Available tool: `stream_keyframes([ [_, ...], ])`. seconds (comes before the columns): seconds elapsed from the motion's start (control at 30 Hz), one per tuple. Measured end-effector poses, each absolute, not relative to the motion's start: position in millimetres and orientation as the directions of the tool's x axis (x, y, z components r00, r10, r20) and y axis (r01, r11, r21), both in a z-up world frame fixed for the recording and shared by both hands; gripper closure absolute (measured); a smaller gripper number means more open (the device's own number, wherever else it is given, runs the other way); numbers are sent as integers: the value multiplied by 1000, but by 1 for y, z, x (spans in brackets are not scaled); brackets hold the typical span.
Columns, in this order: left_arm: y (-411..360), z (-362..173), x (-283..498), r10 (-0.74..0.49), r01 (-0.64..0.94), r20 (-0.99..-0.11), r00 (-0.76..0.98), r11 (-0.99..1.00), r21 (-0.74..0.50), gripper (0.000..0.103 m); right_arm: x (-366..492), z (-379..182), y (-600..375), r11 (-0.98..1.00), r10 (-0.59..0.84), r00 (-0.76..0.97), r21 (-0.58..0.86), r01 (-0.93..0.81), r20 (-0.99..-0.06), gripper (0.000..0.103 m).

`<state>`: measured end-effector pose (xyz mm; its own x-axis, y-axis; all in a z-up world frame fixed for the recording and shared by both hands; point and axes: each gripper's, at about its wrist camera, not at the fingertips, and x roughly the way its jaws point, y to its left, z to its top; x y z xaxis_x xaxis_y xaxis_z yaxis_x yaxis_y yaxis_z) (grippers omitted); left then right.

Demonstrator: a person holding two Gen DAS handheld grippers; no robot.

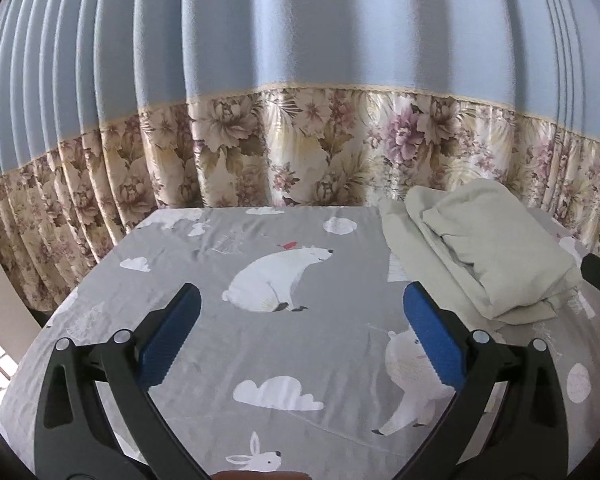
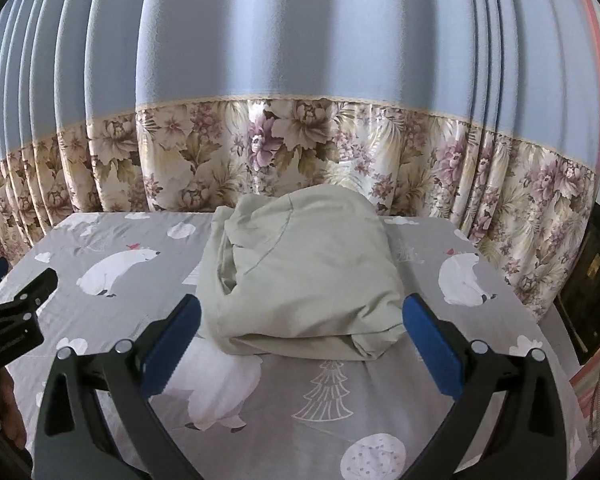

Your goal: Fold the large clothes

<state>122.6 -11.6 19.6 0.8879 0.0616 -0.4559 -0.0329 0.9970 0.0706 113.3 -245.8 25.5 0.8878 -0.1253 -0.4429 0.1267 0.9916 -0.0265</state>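
Blue-padded fingers of the right gripper (image 2: 302, 326) fill the foreground of its own view, spread wide and holding nothing, above a grey sheet (image 2: 328, 412) printed with polar bears, clouds and a fir tree. Just beyond the fingertips, and centred between them, lies the garment (image 2: 300, 276): a pale green bundle, folded into a thick, rumpled packet, resting on the sheet with its near edge almost level with the pad tips. Its long axis appears to run away from the jaws toward the curtain (image 2: 300, 80), though the lens bends the shape and the far end is hard to judge. The left gripper (image 1: 302, 326), jaws likewise parted and empty, hovers over bare sheet, a printed bear straight ahead; from there the garment sits ahead and off to the right, outside the right pad and apart from it. A fingertip of the person shows at the bottom edge of the left view. The right gripper looks the nearer of the two and squarely lined up; the left would have to swing rightward to reach the bundle's side.
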Motion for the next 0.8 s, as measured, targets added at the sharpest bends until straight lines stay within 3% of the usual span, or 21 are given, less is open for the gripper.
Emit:
stream_keyframes([
  [0.8,-9,21,120,51,-28,-443,895,998,57,3,113,25,-248,991,-131,889,-24,135,-440,2],
])
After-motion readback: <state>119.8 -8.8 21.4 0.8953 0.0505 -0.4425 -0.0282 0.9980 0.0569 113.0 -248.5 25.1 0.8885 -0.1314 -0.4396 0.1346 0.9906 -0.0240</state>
